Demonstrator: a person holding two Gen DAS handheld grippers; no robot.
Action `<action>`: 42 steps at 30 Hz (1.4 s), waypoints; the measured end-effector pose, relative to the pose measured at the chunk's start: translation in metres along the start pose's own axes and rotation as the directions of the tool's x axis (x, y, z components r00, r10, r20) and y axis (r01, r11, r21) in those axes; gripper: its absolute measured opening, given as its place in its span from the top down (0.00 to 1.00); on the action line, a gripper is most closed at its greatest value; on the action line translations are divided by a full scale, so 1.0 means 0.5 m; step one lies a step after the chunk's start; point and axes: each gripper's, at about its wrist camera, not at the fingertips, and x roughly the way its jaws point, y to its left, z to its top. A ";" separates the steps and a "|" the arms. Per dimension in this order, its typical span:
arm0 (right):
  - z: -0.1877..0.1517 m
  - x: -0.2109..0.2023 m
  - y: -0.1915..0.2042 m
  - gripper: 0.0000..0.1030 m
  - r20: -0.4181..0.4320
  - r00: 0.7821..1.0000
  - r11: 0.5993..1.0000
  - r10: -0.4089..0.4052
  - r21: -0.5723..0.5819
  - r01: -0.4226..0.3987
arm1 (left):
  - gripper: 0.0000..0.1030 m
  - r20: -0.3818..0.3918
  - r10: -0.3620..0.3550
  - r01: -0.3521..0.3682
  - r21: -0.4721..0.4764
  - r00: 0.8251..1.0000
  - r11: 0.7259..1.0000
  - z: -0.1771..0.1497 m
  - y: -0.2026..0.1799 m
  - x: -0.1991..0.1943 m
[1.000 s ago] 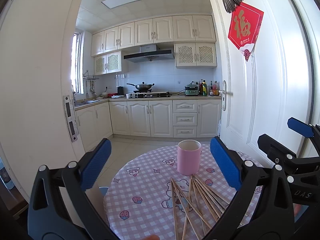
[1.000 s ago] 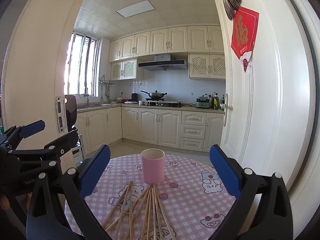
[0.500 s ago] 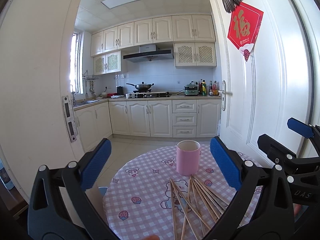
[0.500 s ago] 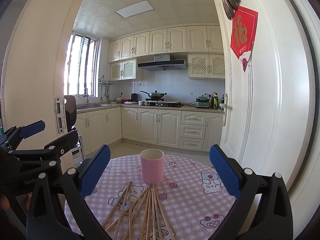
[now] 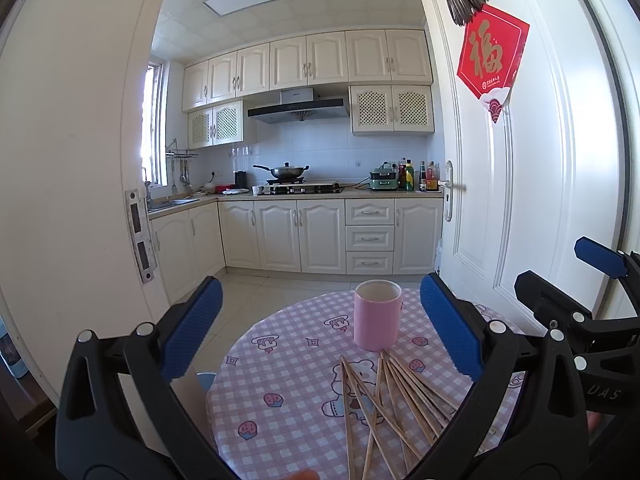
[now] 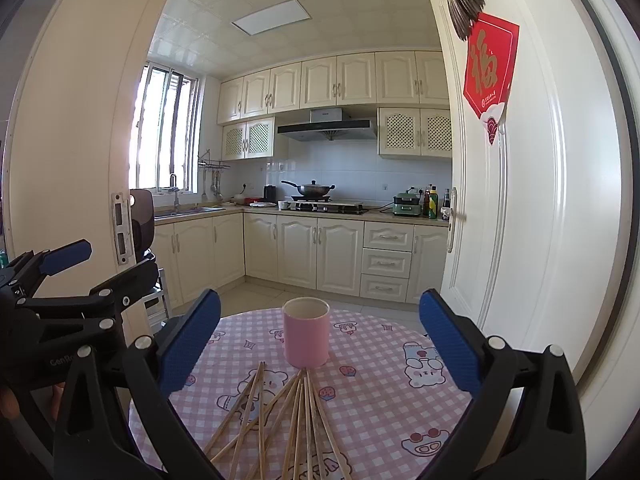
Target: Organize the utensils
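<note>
Both grippers, left gripper point(image 5: 320, 328) and right gripper point(image 6: 320, 328), had jaws wide apart; picking one chopstick point(image 6: 260, 408) near the frame's bottom for the pink cup point(image 6: 306, 332) looked best.

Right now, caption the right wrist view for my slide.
Open right gripper hovers over loose chopsticks fanned before an upright pink cup on a checked table.

A round table under a pink-and-white checked cloth printed with cartoon bears point(image 5: 288, 364) stands before an open white panelled door point(image 5: 532, 184) that bears a red diamond-shaped paper with a gold character point(image 5: 493, 53). Beyond lies a kitchen with cream cabinets point(image 6: 304, 252), where a dark wok point(image 6: 314, 189) sits on the gas hob beneath a black range hood point(image 6: 328, 126). Bottles point(image 5: 416, 176) cluster on the counter beside a green appliance point(image 5: 383, 181).
</note>
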 end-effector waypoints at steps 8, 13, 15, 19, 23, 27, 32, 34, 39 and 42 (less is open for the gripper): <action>-0.002 0.005 0.002 0.07 -0.006 1.000 1.000 0.000 -0.001 0.000 | 0.06 -0.007 0.002 -0.002 0.001 1.000 1.000 -0.002 -0.001 0.004; -0.004 0.006 0.003 0.07 -0.007 1.000 1.000 0.000 -0.001 0.000 | 0.06 -0.009 0.002 -0.002 0.002 1.000 1.000 -0.003 -0.002 0.006; -0.004 0.006 0.003 0.07 -0.007 1.000 1.000 0.000 -0.001 0.000 | 0.06 -0.010 0.001 -0.001 0.002 1.000 1.000 -0.003 -0.002 0.006; -0.005 0.006 0.003 0.07 -0.009 1.000 1.000 0.000 -0.001 0.000 | 0.06 -0.013 0.001 -0.001 0.002 1.000 1.000 -0.004 -0.002 0.007; -0.008 0.007 0.003 0.07 -0.013 1.000 1.000 0.001 -0.002 -0.001 | 0.06 -0.018 0.002 -0.002 0.003 1.000 1.000 -0.007 -0.005 0.008; -0.012 0.010 0.005 0.07 -0.021 1.000 1.000 -0.001 -0.009 0.001 | 0.06 -0.025 0.002 -0.002 0.004 1.000 1.000 -0.010 -0.004 0.012; -0.013 0.013 0.003 0.07 -0.028 1.000 1.000 0.001 -0.005 -0.001 | 0.06 -0.030 0.003 -0.003 0.004 1.000 1.000 -0.013 -0.004 0.016; -0.012 0.014 0.003 0.07 -0.028 1.000 1.000 0.001 -0.005 -0.001 | 0.06 -0.031 0.004 -0.004 0.005 1.000 1.000 -0.014 -0.004 0.016; -0.012 0.016 0.003 0.07 -0.032 1.000 1.000 0.003 -0.005 -0.003 | 0.06 -0.034 0.005 -0.004 0.005 0.999 1.000 -0.013 -0.006 0.019; -0.013 0.016 0.003 0.07 -0.033 0.999 1.000 0.004 -0.004 -0.004 | 0.06 -0.034 0.004 -0.004 0.005 0.999 1.000 -0.013 -0.006 0.020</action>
